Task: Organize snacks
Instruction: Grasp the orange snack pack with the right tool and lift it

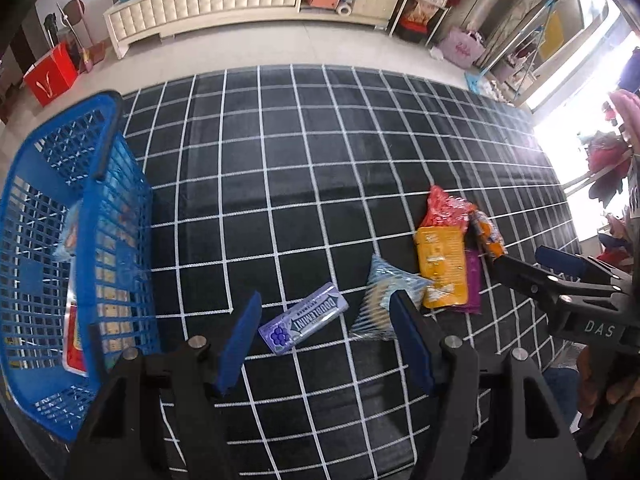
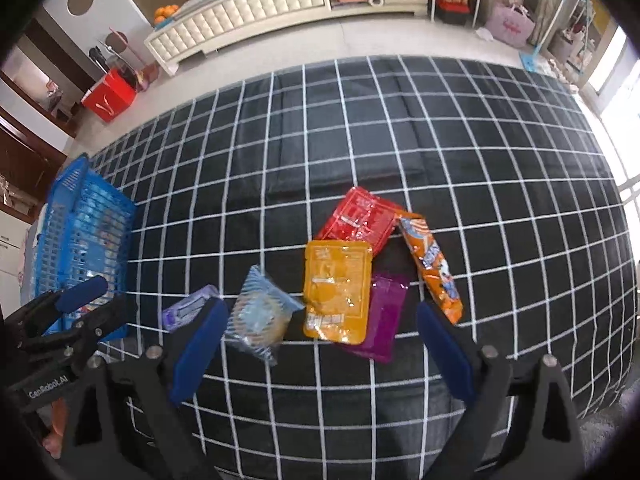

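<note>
checked black cloth (image 1: 320, 184) covers my work surface. blue basket (image 1: 60, 240) sits far left, some packets already inside. my left gripper (image 1: 326, 332) hangs spread and empty; purple gum pack (image 1: 303, 319) lies between its fingers, long axis slanting up-right. right gripper (image 2: 320, 344) gapes empty over the orange pouch (image 2: 336, 288).

The left gripper (image 1: 326, 340) hangs with its blue pads (image 1: 240, 344) spread wide and nothing between them, while the right gripper (image 2: 320, 354), just beside it on its right, is likewise gaping and empty, a hand (image 1: 612, 396) visible behind its black frame.
</note>
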Demonstrator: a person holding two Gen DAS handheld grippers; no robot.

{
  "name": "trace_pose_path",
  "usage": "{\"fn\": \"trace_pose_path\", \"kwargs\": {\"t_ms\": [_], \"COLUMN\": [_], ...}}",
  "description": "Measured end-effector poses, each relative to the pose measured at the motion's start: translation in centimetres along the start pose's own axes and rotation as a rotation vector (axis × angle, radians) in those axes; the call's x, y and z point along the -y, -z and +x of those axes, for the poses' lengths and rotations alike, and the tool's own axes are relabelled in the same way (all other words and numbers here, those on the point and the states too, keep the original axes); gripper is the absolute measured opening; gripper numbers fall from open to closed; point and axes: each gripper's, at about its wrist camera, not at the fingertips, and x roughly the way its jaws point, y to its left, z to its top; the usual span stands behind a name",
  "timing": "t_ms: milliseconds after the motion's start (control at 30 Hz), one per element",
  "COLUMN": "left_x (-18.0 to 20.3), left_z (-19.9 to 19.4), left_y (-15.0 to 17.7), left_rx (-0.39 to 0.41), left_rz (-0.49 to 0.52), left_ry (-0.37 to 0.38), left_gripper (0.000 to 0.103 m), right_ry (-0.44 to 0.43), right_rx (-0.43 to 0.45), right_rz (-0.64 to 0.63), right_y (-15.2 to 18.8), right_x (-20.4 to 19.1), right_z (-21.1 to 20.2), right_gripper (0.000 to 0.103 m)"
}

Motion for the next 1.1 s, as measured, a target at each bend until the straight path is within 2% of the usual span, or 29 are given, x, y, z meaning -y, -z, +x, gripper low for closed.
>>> {"fn": "trace_pose_path", "kwargs": {"t_ms": [267, 433, 633, 733, 833, 933, 1100], "left_x": [-1.6, -1.8, -1.0, -0.9, -1.1, -1.4, -1.6], "left_z": [3.7, 4.1, 4.3, 4.2, 3.7, 3.2, 2.2], "left_y": [-0.4, -0.7, -0.8, -0.5, -0.3, 0.0, 0.5], "left_rx": [-0.050, -0.053, -0.039, -0.035, -0.018, -0.018, -0.006], "left_rz": [-0.028, -0.022, 0.035, 0.065, 0.056, 0.040, 0.025], "left_ry": [-0.013, -0.011, -0.028, -0.054, -0.103, -0.063, -0.046], "left_gripper": [0.065, 0.065, 0.065, 0.065, 0.065, 0.065, 0.065], "right_ry": [0.013, 0.029, 0.028, 0.072, 0.119, 0.147, 0.128], "right_rx": [-0.075, -0.116, -0.169, -0.171, -0.171, -0.164, -0.162], "right_rz": [-0.006, 0.003, 0.000, -0.019, -0.051, -0.080, -0.069], "right_y": [-1.1, -1.3, -0.7, -0.2, 0.8, 2.3, 3.9], "right_x": [0.7, 1.3, 1.5, 1.6, 1.6, 1.7, 3.5], "right_z": [4.8, 6.9, 9.0, 9.5, 10.0, 10.0, 8.9], "right_gripper": [0.097, 0.091, 0.087, 0.083, 0.074, 0.061, 0.056]}}
